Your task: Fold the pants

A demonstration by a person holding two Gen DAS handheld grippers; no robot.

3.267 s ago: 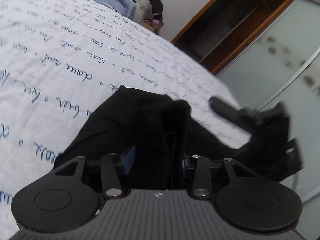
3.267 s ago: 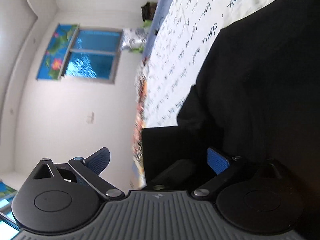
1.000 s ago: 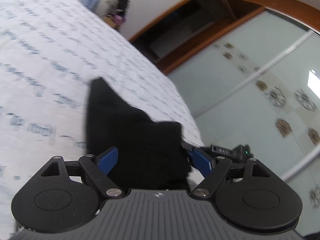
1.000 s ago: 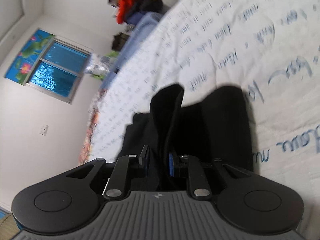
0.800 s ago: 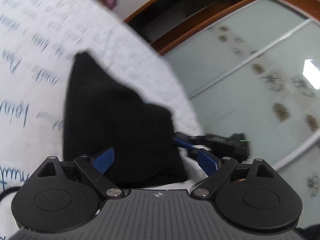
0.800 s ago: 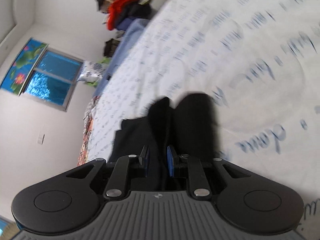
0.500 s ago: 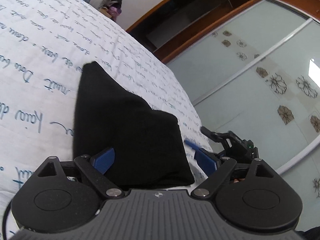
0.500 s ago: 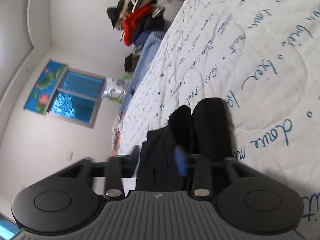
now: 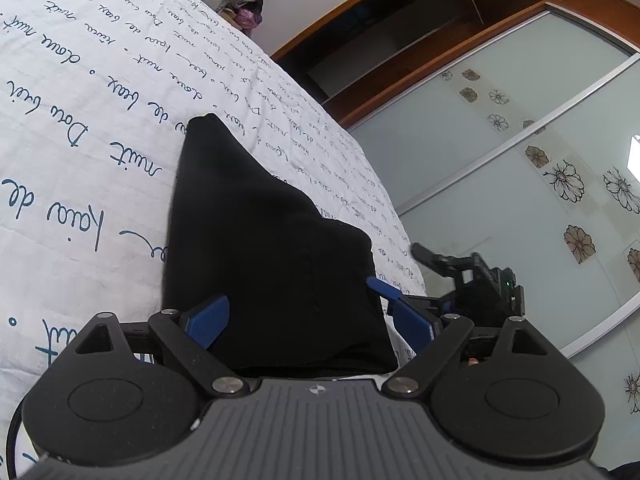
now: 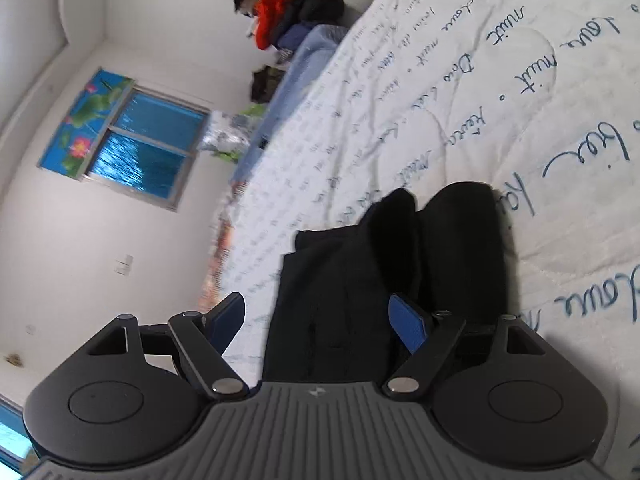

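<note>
Both grippers are now standing with their jaws spread wide, where a second ago the right one was pinching a fold of the black cloth and three seconds ago the left one was doing the same.

A white bedspread printed with blue handwriting is lying under everything, filling most of both views. Beside the bed in the left wrist view, a wardrobe with frosted sliding doors and flower decals is standing in a wooden frame. In the right wrist view a blue-tinted window is showing in the far wall, and a pile of clothes is sitting past the bed's far end.

The pants, black and folded into a compact bundle, are resting on the bedspread near its edge. In the right wrist view the pants are showing two rounded folds at their far end.

The left gripper is holding nothing, its blue fingers sitting either side of the bundle's near end. The right gripper is likewise gripping nothing, its fingers flanking the cloth. It is also showing in the left wrist view as the right gripper, just beyond the bundle.
</note>
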